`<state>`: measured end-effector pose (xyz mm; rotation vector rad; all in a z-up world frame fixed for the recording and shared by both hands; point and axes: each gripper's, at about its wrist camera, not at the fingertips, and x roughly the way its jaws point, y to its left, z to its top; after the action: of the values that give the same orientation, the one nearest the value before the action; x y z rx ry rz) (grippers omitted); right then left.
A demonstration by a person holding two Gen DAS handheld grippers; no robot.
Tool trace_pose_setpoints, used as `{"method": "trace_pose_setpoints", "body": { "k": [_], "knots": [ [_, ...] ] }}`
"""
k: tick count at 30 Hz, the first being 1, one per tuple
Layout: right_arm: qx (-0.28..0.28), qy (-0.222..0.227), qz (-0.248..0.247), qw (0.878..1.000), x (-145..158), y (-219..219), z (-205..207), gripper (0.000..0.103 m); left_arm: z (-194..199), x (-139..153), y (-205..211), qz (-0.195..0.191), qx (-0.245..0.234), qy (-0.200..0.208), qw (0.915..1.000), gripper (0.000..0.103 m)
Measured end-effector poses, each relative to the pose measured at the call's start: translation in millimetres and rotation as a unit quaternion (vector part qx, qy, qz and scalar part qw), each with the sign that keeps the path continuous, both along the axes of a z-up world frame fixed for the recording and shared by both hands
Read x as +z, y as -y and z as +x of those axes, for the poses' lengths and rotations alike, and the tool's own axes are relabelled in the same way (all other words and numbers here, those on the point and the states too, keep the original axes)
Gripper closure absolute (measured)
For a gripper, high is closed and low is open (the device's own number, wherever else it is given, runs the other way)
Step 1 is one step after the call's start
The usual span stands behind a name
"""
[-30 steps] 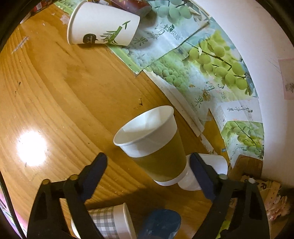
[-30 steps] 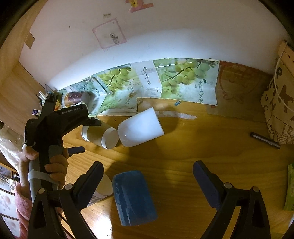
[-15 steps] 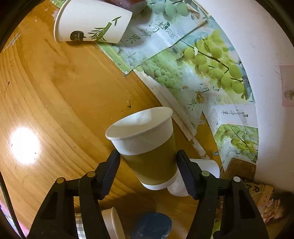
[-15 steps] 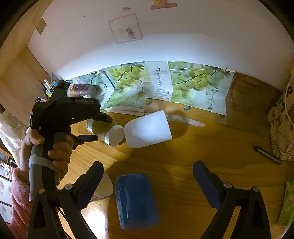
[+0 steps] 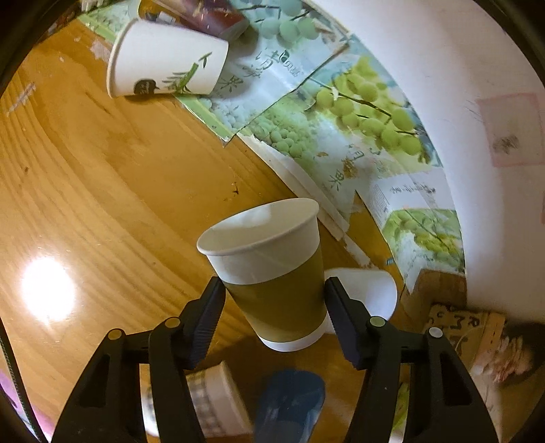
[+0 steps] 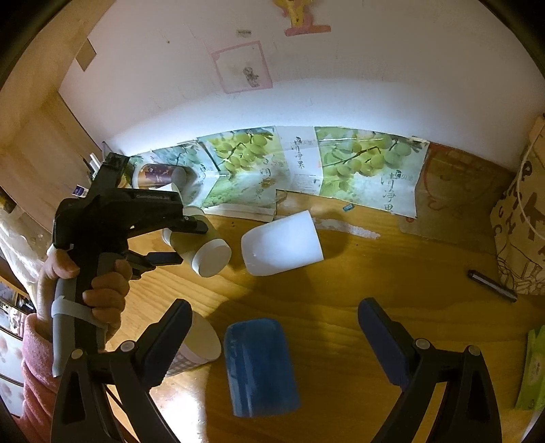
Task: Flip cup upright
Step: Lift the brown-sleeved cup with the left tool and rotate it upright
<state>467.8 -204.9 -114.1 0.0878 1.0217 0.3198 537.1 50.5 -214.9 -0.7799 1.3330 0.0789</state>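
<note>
My left gripper [image 5: 274, 293] is shut on a paper cup with an olive-green sleeve and white rim [image 5: 272, 265]; both pads press its sides. In the right wrist view the same cup [image 6: 201, 247] lies tilted in the left gripper [image 6: 184, 242], lifted off the wooden table [image 6: 374, 279], its white bottom toward the camera. My right gripper [image 6: 272, 340] is open and empty, low over the table, with a blue cup [image 6: 260, 366] lying on its side between its fingers.
A white cup [image 6: 281, 243] lies on its side mid-table. A checked cup [image 6: 194, 344] lies by the right gripper's left finger. A white leaf-print cup [image 5: 163, 70] and a dark cup [image 5: 207, 15] lie at the back. A pen [image 6: 492, 286] lies right. Grape posters line the wall.
My left gripper closed from wide open onto the green-sleeved cup and raised it off the table. My right gripper stayed open and drifted slightly.
</note>
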Motion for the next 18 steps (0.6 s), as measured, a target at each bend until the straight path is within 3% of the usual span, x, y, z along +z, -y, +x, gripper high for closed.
{"method": "trace_pose_setpoints", "body": {
  "k": [18],
  "knots": [
    [0.008, 0.027, 0.023, 0.999, 26, -48, -73, 0.005, -71, 69, -25, 0.063, -0.104, 0.035, 0.9919, 0.039]
  ]
}}
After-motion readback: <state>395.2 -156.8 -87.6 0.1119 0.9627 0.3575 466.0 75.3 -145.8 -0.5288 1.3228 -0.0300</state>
